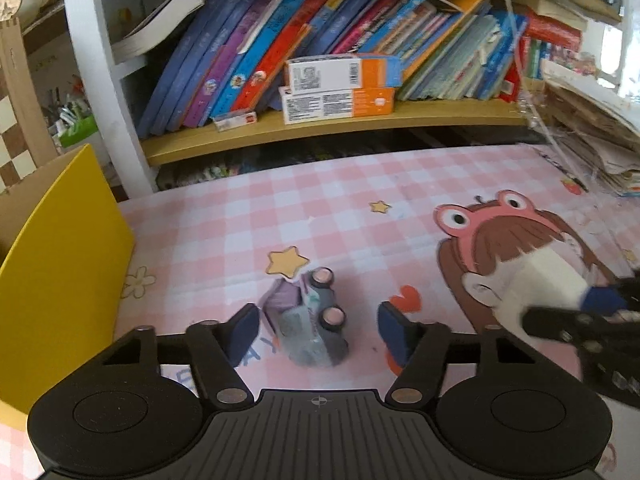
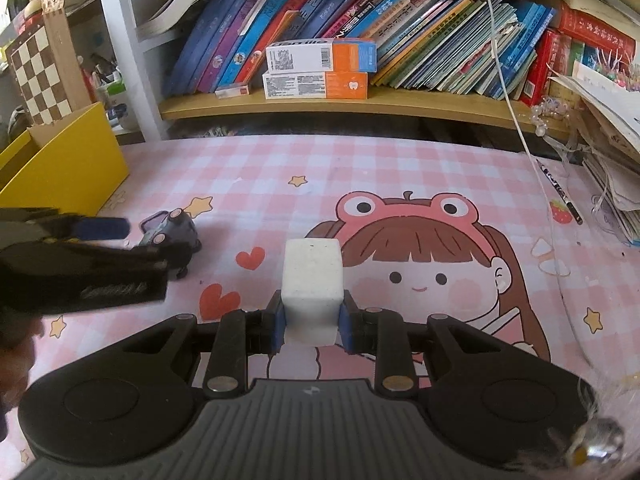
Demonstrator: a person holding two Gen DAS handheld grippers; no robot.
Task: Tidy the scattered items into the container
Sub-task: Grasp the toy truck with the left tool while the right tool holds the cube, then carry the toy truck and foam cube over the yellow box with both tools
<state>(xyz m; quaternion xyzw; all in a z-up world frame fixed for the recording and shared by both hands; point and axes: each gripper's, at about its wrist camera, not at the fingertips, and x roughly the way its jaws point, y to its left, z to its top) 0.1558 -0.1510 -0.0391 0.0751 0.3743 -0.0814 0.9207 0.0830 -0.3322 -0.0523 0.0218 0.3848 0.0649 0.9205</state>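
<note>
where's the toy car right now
The toy car lies tipped on its side on the pink checked mat, between the open fingers of the left gripper, just below a yellow star and right of the yellow box.

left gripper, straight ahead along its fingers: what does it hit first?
Most likely the toy car, lying on its side between the left gripper's open fingers, which don't look to be pressing it yet. Beyond it is only the pink checked mat. Depth is hard to judge.
</note>
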